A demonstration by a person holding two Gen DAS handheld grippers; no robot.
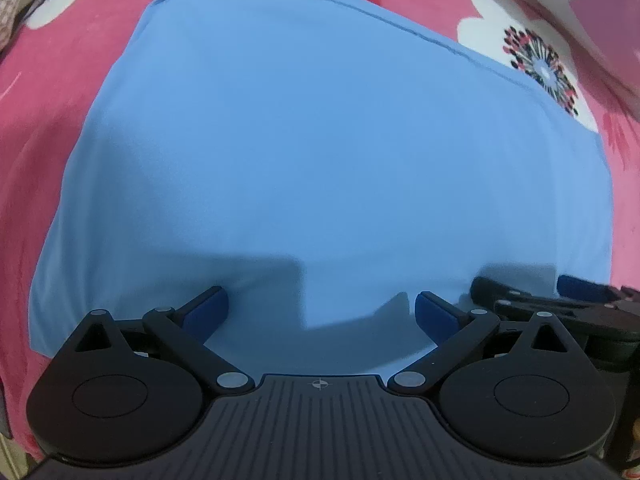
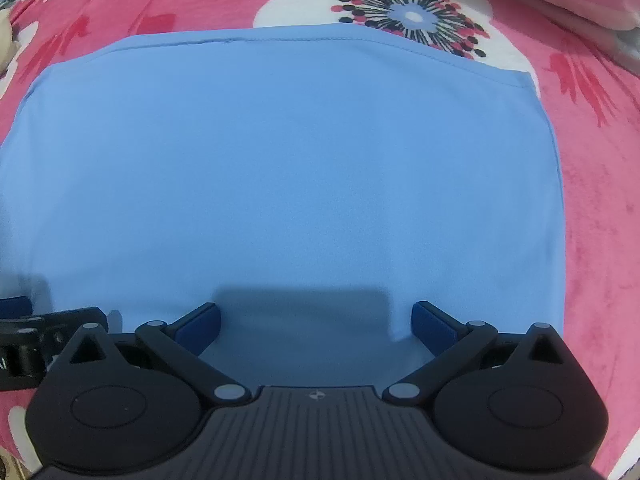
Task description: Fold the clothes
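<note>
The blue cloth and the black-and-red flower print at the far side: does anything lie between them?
Nothing lies between them. In the right wrist view the folded light-blue cloth runs straight up to the flower print on the pink blanket, its far hem covering the print's lower edge.

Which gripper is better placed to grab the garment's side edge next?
Right gripper, probably: the garment's right edge lies just beside it. Left gripper, also open, sits farther from its own side edge.

surface: pink floral bedspread (image 2: pixel 600 240) | on it: folded light-blue garment (image 2: pixel 300 168), flat
</note>
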